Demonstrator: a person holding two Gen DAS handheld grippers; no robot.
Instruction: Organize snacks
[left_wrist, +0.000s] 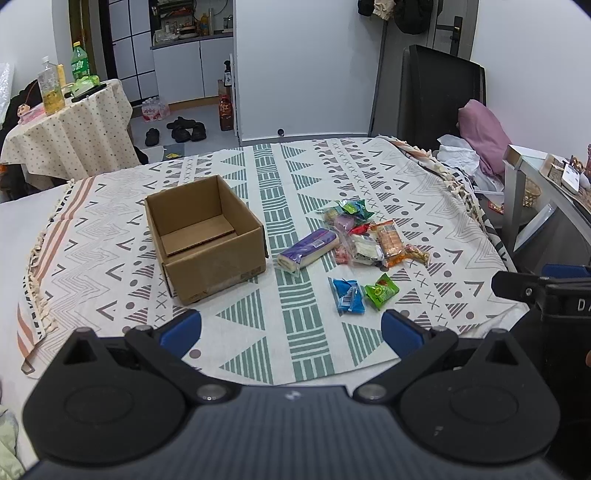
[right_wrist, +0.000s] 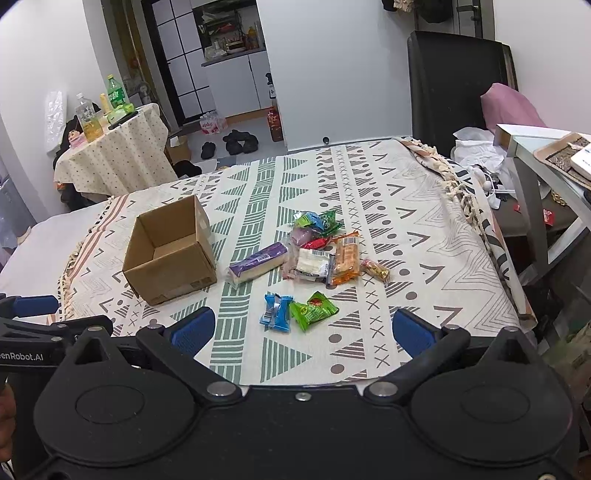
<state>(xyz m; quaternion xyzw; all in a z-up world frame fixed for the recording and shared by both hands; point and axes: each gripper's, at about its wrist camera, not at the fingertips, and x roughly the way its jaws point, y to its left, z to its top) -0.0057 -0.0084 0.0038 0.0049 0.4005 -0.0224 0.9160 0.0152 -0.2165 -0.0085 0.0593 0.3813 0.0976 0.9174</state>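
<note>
An open, empty cardboard box (left_wrist: 205, 238) (right_wrist: 170, 252) sits on the patterned cloth. To its right lie loose snacks: a purple-wrapped bar (left_wrist: 308, 251) (right_wrist: 258, 261), a blue packet (left_wrist: 348, 295) (right_wrist: 276, 311), a green packet (left_wrist: 381, 291) (right_wrist: 314, 310), an orange packet (left_wrist: 391, 243) (right_wrist: 345, 261) and several more in a pile (left_wrist: 351, 221) (right_wrist: 314, 229). My left gripper (left_wrist: 291, 328) is open and empty, near the table's front edge. My right gripper (right_wrist: 302, 330) is open and empty, just short of the blue and green packets.
The patterned cloth (left_wrist: 288, 192) covers the table, with a fringed edge at left and right. A small round table with bottles (left_wrist: 70, 122) stands far left. A black chair (left_wrist: 443, 96) and a metal side table (right_wrist: 546, 173) stand at right.
</note>
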